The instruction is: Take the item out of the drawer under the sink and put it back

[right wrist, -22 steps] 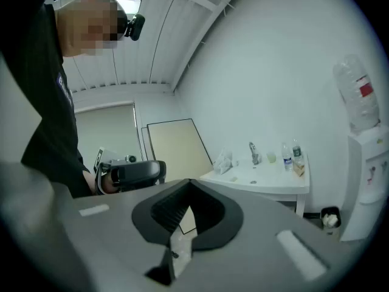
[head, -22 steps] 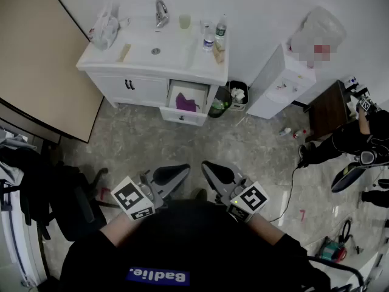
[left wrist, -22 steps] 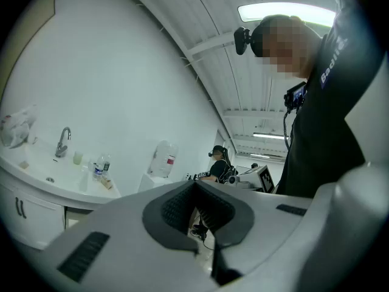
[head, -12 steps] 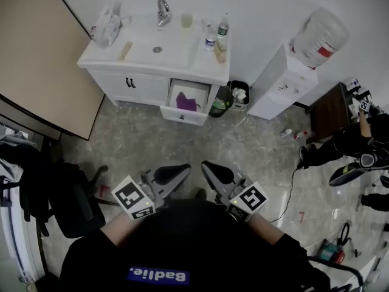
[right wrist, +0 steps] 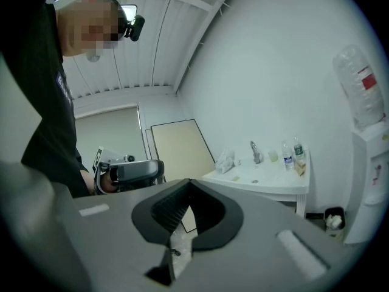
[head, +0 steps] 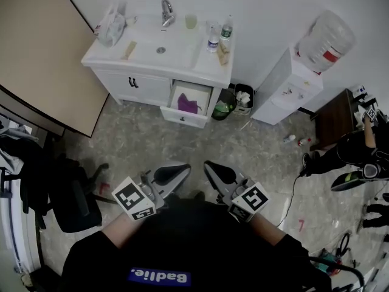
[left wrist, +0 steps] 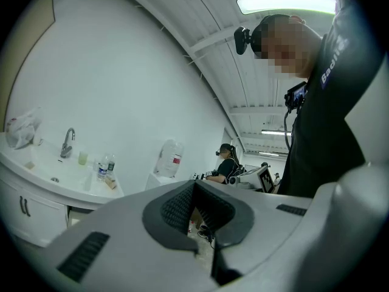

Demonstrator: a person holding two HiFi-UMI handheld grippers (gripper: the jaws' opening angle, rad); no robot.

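A white sink cabinet stands against the far wall. Its drawer under the basin is pulled out, and a purple item lies inside it. My left gripper and right gripper are held close to my body, far from the cabinet, side by side above the floor. Both are shut with nothing between their jaws. In the left gripper view the sink cabinet sits at the lower left; in the right gripper view the sink cabinet sits at the middle right.
A faucet, a cup, bottles and a plastic bag crowd the countertop. A bin and a water dispenser stand right of the cabinet. A black chair is at my left. Another person sits far right.
The view has shifted a little, so the cabinet and dispenser sit slightly further right and lower. Both grippers stay where they were, still shut.
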